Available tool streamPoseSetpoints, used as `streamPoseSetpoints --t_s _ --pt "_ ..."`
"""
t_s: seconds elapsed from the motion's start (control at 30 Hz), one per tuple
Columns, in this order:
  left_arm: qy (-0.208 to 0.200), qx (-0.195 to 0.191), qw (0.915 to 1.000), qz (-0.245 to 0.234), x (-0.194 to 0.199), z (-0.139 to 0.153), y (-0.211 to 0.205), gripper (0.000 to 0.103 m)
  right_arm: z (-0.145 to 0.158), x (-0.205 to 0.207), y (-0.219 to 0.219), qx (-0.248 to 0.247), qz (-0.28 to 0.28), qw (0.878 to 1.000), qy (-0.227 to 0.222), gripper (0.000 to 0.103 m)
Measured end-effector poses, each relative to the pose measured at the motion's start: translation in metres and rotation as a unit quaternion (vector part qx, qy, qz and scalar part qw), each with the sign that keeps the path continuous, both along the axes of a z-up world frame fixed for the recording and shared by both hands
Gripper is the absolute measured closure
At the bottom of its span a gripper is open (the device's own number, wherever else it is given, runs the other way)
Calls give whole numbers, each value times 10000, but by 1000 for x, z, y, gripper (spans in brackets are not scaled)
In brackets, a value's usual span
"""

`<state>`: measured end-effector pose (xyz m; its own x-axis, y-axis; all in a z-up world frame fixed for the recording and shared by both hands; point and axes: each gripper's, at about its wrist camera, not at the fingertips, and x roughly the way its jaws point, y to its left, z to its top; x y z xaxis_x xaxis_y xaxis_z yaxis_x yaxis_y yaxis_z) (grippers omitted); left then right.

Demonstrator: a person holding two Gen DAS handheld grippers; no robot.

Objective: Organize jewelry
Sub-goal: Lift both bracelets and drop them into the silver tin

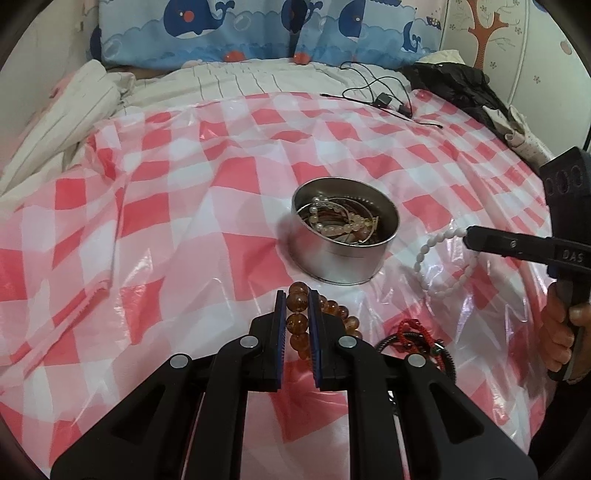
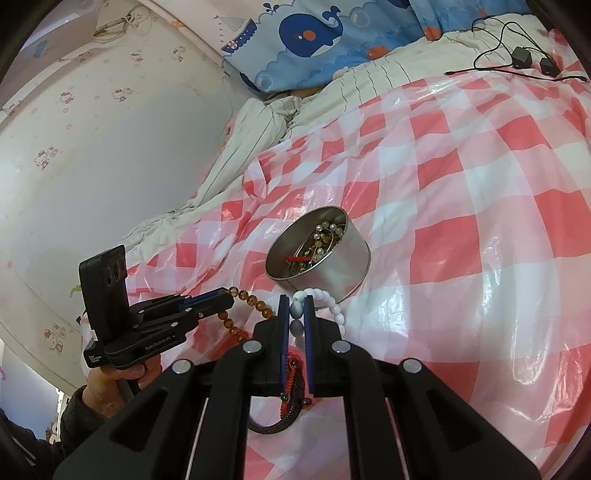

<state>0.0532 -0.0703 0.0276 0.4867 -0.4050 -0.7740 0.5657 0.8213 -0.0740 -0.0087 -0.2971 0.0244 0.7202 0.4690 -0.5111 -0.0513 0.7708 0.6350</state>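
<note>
Bed under red-white checked plastic sheet; whale-print pillow; cartoon-patterned wall.

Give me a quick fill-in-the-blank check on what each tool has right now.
1. The left tool is shut on the ____ bead bracelet.
2. The right tool is shut on the ____ bead bracelet.
3. Pearls and other jewelry already lie inside the round metal ____.
4. A red and black cord bracelet lies on the checked ____.

Missing words: amber; white; tin; sheet

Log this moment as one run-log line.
left gripper: shut on amber bead bracelet | right gripper: shut on white bead bracelet | round metal tin: holds jewelry | red-black cord bracelet: on cloth
</note>
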Motion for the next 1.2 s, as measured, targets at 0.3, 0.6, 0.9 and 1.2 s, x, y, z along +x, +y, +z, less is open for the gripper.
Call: streamPoseSetpoints --t_s 0.3,0.6,0.9,1.2 --pt "-201 128 9997 10 -3 4 -2 93 2 0 1 21 14 9999 -99 95" --pt "-309 240 9992 4 -6 5 -5 93 4 -1 1 46 27 9998 -173 95" --pt "-386 187 9991 -15 -9 11 -7 93 9 -3 0 106 30 9995 -301 95" --pt "-614 -294 9976 -129 -19 50 -11 93 20 -4 -6 273 -42 9983 -513 95"
